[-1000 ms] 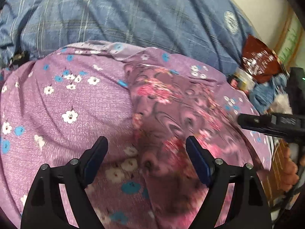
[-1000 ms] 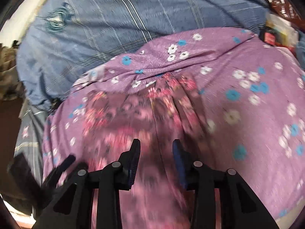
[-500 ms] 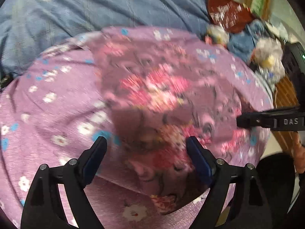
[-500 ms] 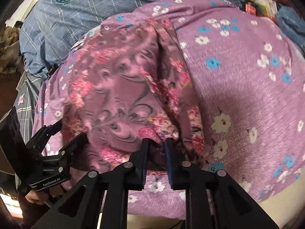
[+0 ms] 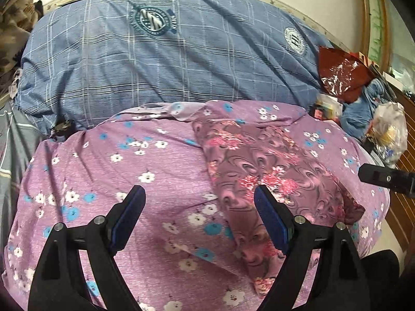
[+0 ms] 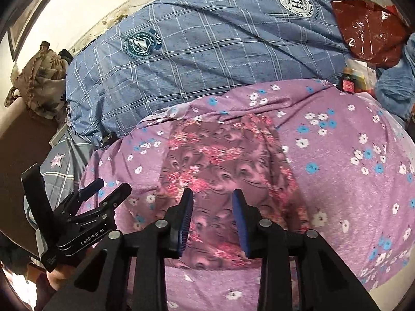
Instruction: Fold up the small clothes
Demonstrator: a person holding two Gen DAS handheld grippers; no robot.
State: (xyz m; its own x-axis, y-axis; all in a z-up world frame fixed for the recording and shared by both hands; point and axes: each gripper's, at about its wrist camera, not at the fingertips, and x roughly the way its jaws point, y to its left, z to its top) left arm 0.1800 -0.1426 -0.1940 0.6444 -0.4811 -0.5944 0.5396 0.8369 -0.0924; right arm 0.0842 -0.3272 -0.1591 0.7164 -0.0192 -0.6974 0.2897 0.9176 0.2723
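**Status: One Folded Garment, Two Hand-Held Grippers**

Count: one garment (image 5: pixel 275 178), two hand-held grippers, one purple floral sheet (image 5: pixel 129 160), one blue plaid duvet (image 5: pixel 168 59), one red foil bag (image 5: pixel 342 75).

The garment is mauve with pink flowers and dark swirls, folded into a flat rectangle. It lies on the sheet, in front of the duvet.

The left hand-held gripper (image 5: pixel 198 207) hovers released, jaws wide apart, grasping nothing. The right hand-held gripper (image 6: pixel 212 207) is released above the garment's near edge, jaws moderately parted.
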